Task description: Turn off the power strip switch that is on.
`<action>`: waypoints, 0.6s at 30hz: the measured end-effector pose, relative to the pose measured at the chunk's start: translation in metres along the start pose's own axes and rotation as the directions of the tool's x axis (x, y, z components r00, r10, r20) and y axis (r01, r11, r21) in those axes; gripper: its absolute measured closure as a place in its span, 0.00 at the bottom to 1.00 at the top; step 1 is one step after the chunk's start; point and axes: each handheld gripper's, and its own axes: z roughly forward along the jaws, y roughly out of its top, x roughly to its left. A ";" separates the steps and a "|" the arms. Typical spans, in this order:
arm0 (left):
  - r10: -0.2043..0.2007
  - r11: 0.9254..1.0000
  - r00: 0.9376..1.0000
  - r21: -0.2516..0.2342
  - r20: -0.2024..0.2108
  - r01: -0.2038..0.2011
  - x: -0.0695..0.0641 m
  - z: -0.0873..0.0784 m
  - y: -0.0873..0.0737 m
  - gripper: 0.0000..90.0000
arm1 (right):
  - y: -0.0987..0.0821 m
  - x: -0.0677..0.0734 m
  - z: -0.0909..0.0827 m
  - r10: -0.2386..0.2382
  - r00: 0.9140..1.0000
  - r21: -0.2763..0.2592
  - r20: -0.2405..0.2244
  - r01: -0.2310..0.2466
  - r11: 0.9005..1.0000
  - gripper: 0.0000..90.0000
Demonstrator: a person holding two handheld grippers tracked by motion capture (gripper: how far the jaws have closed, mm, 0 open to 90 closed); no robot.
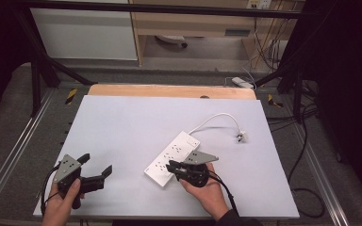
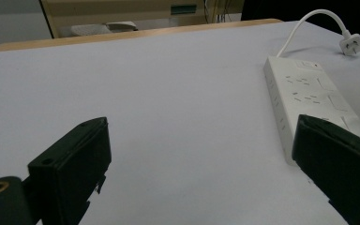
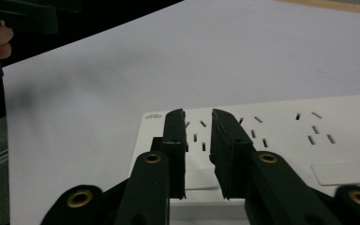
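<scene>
A white power strip [image 1: 173, 158] lies flat mid-surface [image 1: 122, 132], rigid, light and slick-cased, best gripped across its narrow sides, as the right gripper [image 3: 198, 140] hovers over it, fingers slightly parted on nothing, and the left gripper [image 1: 94, 172] gapes wide, empty.

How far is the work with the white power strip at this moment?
Done: the power strip lies flat on the white table, its plug free on the surface. In hand: the right gripper hovers over the strip's near end, jaws slightly apart, nothing between them. The left gripper waits open beside it. Left: nothing is gripped yet, so the handling itself probably remains.
</scene>
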 end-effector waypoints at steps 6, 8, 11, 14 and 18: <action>0.000 1.000 1.000 0.001 0.000 0.000 0.000 0.000 0.000 0.05 | 0.007 -0.005 -0.007 0.012 1.000 -0.019 0.022 -0.011 1.000 0.64; 0.000 1.000 1.000 0.000 -0.001 0.000 0.000 0.000 0.000 0.05 | 0.009 -0.007 -0.009 0.018 0.999 -0.025 0.032 -0.017 1.000 0.55; 0.000 1.000 1.000 0.001 -0.001 0.000 0.000 0.000 0.000 0.05 | 0.012 -0.009 -0.013 0.020 0.998 -0.045 0.060 -0.018 0.999 0.45; 0.000 1.000 1.000 0.002 -0.001 0.000 0.000 0.000 0.000 0.05 | 0.015 -0.012 -0.017 0.020 0.996 -0.050 0.082 -0.016 0.999 0.36; 0.000 1.000 1.000 0.001 -0.002 0.000 0.000 0.000 0.000 0.05 | 0.019 -0.016 -0.021 0.029 0.994 -0.056 0.107 -0.023 0.998 0.23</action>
